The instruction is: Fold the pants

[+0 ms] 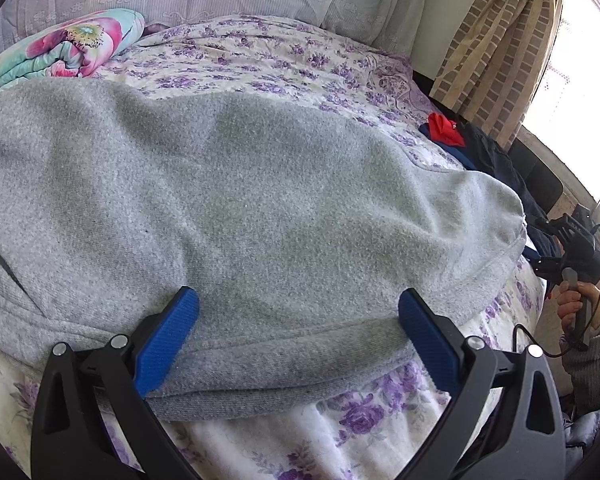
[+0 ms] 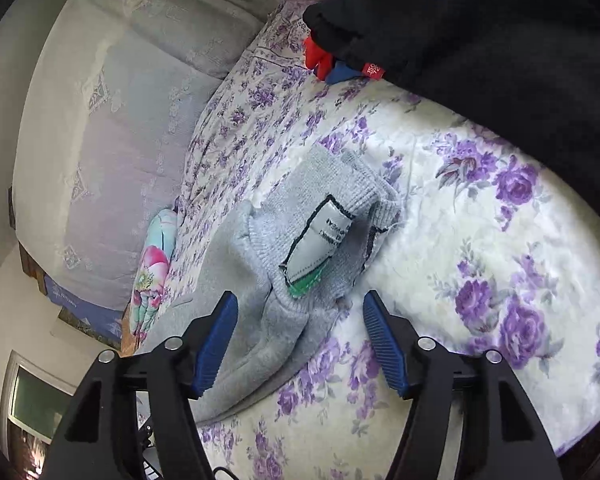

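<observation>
Grey fleece pants (image 1: 240,200) lie spread across the bed, filling most of the left wrist view. My left gripper (image 1: 298,300) is open, its blue fingers straddling the near hem of the pants. In the right wrist view the pants' end (image 2: 300,248) shows its ribbed waistband turned out, with a white care label (image 2: 320,240). My right gripper (image 2: 298,304) is open just short of that waistband, one finger over grey cloth, the other over the sheet. The right gripper and the hand holding it also show in the left wrist view (image 1: 572,256).
The bed sheet (image 1: 284,60) is white with purple flowers. A folded floral quilt (image 1: 60,48) lies at the far left. Dark clothes with a red item (image 1: 444,128) sit at the bed's right edge, near a curtain (image 1: 500,48). A black garment (image 2: 480,40) lies beyond the waistband.
</observation>
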